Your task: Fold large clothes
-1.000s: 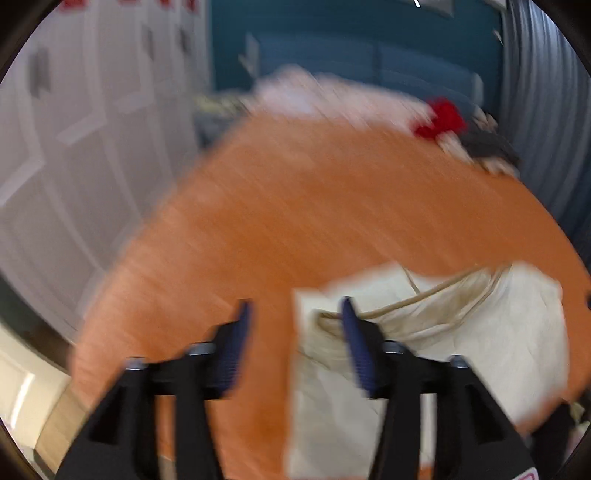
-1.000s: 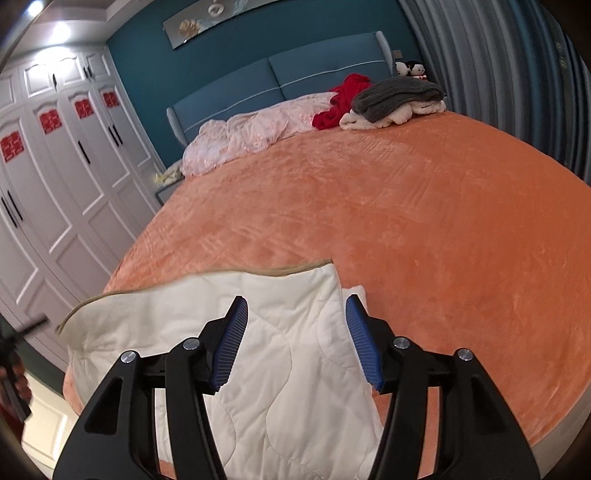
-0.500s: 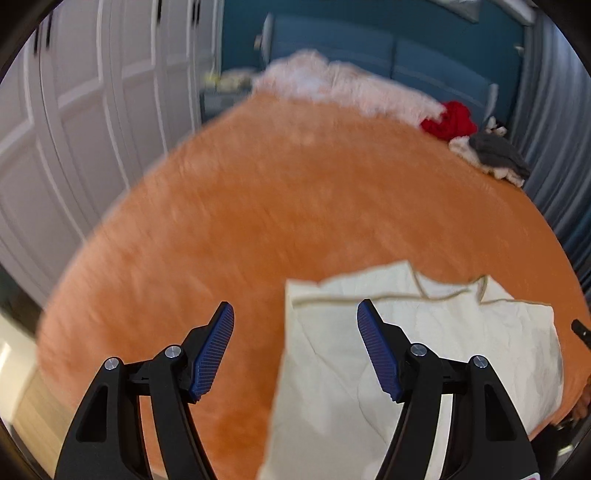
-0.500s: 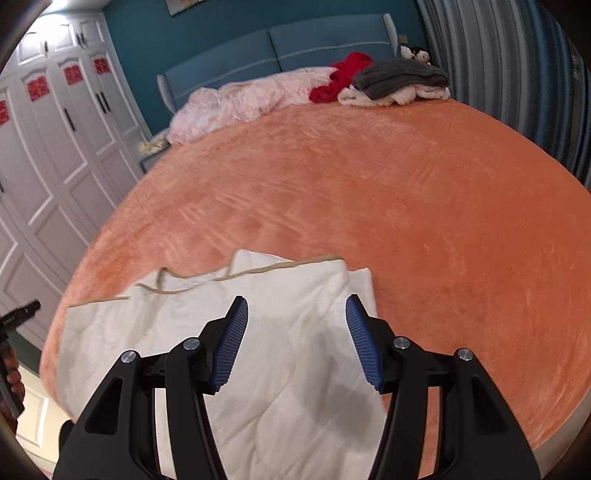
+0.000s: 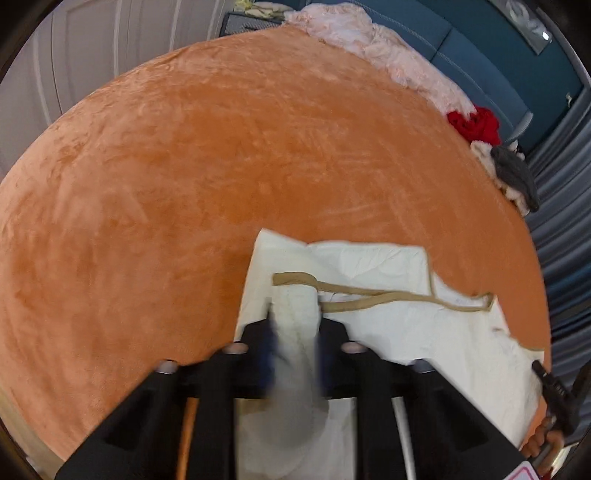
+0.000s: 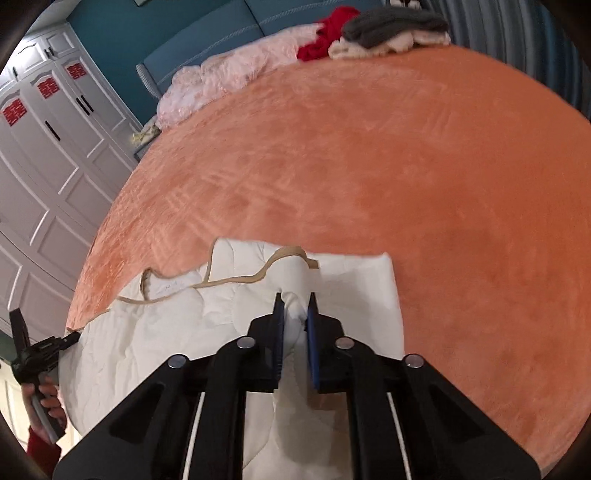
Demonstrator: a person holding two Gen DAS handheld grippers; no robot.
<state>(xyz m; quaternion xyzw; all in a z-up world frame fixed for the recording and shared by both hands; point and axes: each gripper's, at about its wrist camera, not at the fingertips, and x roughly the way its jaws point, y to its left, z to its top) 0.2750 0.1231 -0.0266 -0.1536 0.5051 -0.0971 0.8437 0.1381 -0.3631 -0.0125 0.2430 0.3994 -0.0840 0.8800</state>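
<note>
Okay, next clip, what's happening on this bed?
A person with a handheld gripper in each hand is folding a cream quilt that lies near the edge of an orange bed cover. The left gripper and the right gripper are each shut on a bunched part of the quilt, one toward each side. Its tan trimmed edge runs between the two grips. Other clothes, pink, red and grey, are piled at the head of the bed.

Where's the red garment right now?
The red garment lies at the bed's far end, between the pink bedding and the grey knit pile.
</note>
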